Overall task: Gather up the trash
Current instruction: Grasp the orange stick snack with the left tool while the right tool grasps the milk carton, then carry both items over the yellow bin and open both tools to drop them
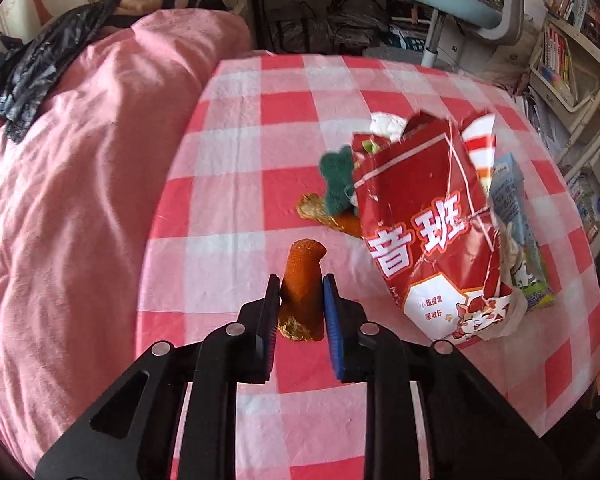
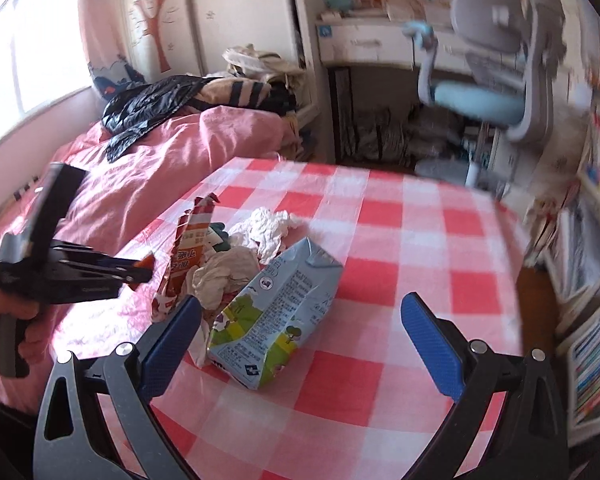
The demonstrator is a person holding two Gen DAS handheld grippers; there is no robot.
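Note:
My left gripper (image 1: 300, 284) is shut on an orange stick-shaped scrap with gold foil at its base (image 1: 302, 280), held just above the checked tablecloth (image 1: 260, 136). To its right stands a torn red snack bag (image 1: 428, 220) with a green scrap (image 1: 337, 176) and an orange-and-gold scrap (image 1: 324, 212) beside it. My right gripper (image 2: 300, 320) is open over the table, a crushed blue milk carton (image 2: 276, 312) between its fingers. Crumpled white tissues (image 2: 260, 236) lie behind the carton. The left gripper (image 2: 140, 268) also shows in the right wrist view.
A bed with a pink duvet (image 1: 80, 200) and a black jacket (image 1: 32, 64) borders the table's left side. A blue-and-grey desk chair (image 2: 492, 92) and desk stand beyond the far edge. Bookshelves (image 2: 596, 240) line the right.

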